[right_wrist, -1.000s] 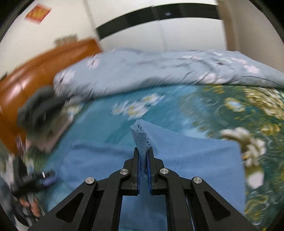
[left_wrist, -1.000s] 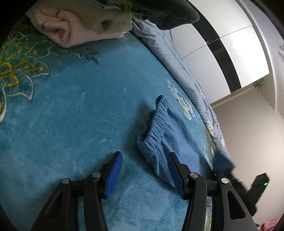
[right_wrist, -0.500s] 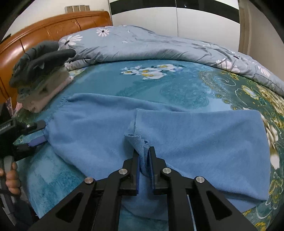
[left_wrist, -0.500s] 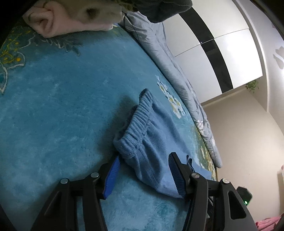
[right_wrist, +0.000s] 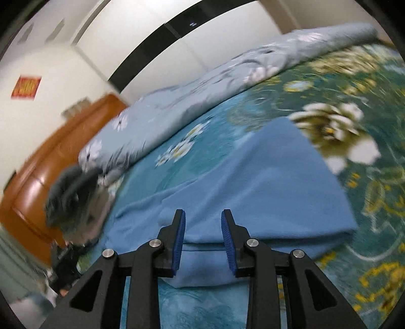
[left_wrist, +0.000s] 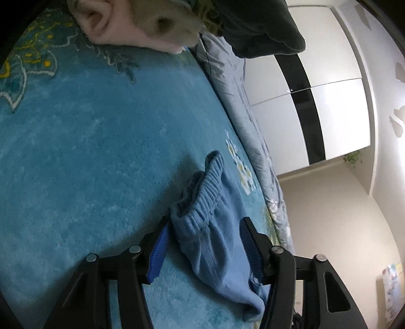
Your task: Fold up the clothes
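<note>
While blue trousers (right_wrist: 253, 182) lie once-folded on the bed (left_wrist: 88, 151), waistband (left_wrist: 202, 202) at twelve o'clock, both jaws gape empty; further folds remain.

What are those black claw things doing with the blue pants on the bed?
A person is folding blue pants on the bed blanket, with a gripper in each hand. The left gripper has open jaws around the stretchy waistband, not squeezing. The right gripper is open too, above the folded part. Other folded clothes sit nearby.
</note>
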Demonstrator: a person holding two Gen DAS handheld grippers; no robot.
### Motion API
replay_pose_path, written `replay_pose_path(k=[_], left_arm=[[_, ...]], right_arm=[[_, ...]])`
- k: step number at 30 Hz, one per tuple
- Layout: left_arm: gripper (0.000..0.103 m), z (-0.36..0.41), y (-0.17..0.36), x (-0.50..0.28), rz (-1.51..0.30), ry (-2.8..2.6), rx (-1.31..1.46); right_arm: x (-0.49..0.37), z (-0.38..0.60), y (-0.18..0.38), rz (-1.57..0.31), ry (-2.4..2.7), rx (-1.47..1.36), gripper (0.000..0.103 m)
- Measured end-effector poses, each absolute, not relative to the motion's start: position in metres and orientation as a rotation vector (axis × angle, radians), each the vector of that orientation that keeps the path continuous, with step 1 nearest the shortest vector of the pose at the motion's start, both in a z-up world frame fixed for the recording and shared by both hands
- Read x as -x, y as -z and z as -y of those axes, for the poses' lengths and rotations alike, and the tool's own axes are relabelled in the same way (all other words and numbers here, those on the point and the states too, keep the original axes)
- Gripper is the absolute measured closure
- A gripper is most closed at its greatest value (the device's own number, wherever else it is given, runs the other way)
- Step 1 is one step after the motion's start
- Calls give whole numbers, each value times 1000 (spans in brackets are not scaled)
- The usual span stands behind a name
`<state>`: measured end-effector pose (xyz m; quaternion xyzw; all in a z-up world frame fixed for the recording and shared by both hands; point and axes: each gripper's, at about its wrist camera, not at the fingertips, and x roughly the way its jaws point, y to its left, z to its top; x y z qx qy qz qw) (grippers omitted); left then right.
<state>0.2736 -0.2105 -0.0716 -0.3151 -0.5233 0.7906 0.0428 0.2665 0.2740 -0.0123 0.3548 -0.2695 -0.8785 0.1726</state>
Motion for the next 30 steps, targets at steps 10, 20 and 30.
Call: replay_pose_path(k=[10,20,30], left_arm=[[84,202,47,-264,1489,-2568,955],[84,59,-101,-230,827,-2532,734],[84,-103,-71,-206,526,-2283,919]], right_arm=[[-291,-330,16,970,2507,-921,73],[-305,-377,21,1130,2504,-834,73],[-324,-413,26,1218,2534,-778,73]])
